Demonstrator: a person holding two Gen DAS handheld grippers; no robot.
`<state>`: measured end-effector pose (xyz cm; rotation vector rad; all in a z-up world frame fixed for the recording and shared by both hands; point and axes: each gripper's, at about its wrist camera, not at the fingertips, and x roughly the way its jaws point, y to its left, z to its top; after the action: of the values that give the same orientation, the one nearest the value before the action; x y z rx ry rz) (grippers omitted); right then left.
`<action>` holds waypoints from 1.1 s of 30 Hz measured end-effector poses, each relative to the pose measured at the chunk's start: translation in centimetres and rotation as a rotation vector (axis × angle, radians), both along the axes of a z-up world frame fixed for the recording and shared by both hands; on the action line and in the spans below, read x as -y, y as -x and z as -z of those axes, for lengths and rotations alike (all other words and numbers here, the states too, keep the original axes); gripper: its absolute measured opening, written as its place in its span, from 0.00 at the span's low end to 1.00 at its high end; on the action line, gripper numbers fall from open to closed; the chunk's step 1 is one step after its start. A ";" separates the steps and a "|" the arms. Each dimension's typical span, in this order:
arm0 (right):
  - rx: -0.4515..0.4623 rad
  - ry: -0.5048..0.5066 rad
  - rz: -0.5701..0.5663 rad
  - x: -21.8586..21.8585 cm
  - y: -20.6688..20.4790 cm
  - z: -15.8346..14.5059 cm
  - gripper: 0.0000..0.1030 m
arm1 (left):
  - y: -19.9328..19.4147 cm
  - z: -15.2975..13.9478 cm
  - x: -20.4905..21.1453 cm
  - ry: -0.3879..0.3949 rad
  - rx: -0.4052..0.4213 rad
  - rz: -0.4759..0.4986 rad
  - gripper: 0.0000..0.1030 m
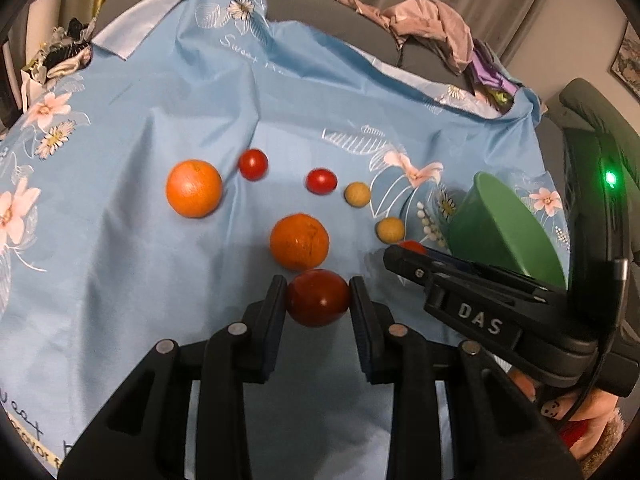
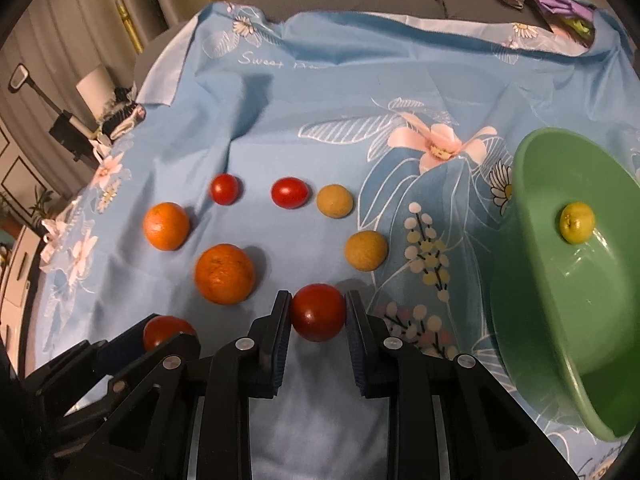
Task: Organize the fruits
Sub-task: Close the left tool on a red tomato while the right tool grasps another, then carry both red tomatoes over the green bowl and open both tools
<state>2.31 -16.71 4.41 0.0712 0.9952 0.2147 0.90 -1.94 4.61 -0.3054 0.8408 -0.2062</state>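
The left gripper pinches a dark red tomato between its two pads, and the right gripper likewise clamps a second red tomato, each fruit sitting squarely in the middle of the fingers. The two tools lie close together, the right one crossing just beside the left in the left wrist view, so the person does well to move one at a time and keep the bodies from knocking. The green bowl stands to the right on the blue floral cloth, tilted in view, with one small yellow-green fruit already inside. The sensible step appears to be carrying the right tomato over the near rim first, lowering it before the fingers part so it does not bounce out. Left on the cloth are two oranges, two small cherry tomatoes and two tan round fruits, all apart from one another; a low, sweeping path risks rolling them.
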 end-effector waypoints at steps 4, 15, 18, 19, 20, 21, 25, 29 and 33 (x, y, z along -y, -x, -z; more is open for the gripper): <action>0.041 -0.026 -0.014 0.2 0.8 -1.6 0.27 | 0.6 -1.1 0.0 0.004 0.034 -0.002 0.30; 0.190 -0.079 0.034 3.2 3.0 -6.8 0.27 | 2.2 -4.8 1.8 -0.039 0.152 0.027 0.30; 0.235 -0.108 0.073 4.9 3.7 -8.2 0.27 | 2.3 -5.8 3.0 -0.038 0.179 0.052 0.30; 0.255 -0.114 0.092 5.7 4.0 -8.8 0.27 | 2.2 -6.3 3.7 -0.034 0.194 0.064 0.30; 0.270 -0.114 0.106 6.3 4.3 -9.1 0.27 | 2.2 -6.7 4.3 -0.033 0.206 0.077 0.30; 0.281 -0.113 0.117 6.8 4.5 -9.4 0.27 | 2.1 -7.1 4.9 -0.032 0.218 0.088 0.30; 0.310 -0.139 0.179 9.9 5.1 -10.3 0.27 | 1.4 -8.3 7.1 0.002 0.242 0.125 0.30; 0.334 -0.147 0.241 12.8 5.8 -10.9 0.27 | 0.3 -9.3 9.9 0.035 0.252 0.168 0.30; 0.348 -0.156 0.281 15.2 6.3 -11.0 0.27 | -0.5 -9.7 12.7 0.041 0.249 0.212 0.30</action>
<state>-3.98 -31.93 15.45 0.3039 0.6114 0.0435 1.44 -14.63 14.35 -0.2229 0.6219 -0.4509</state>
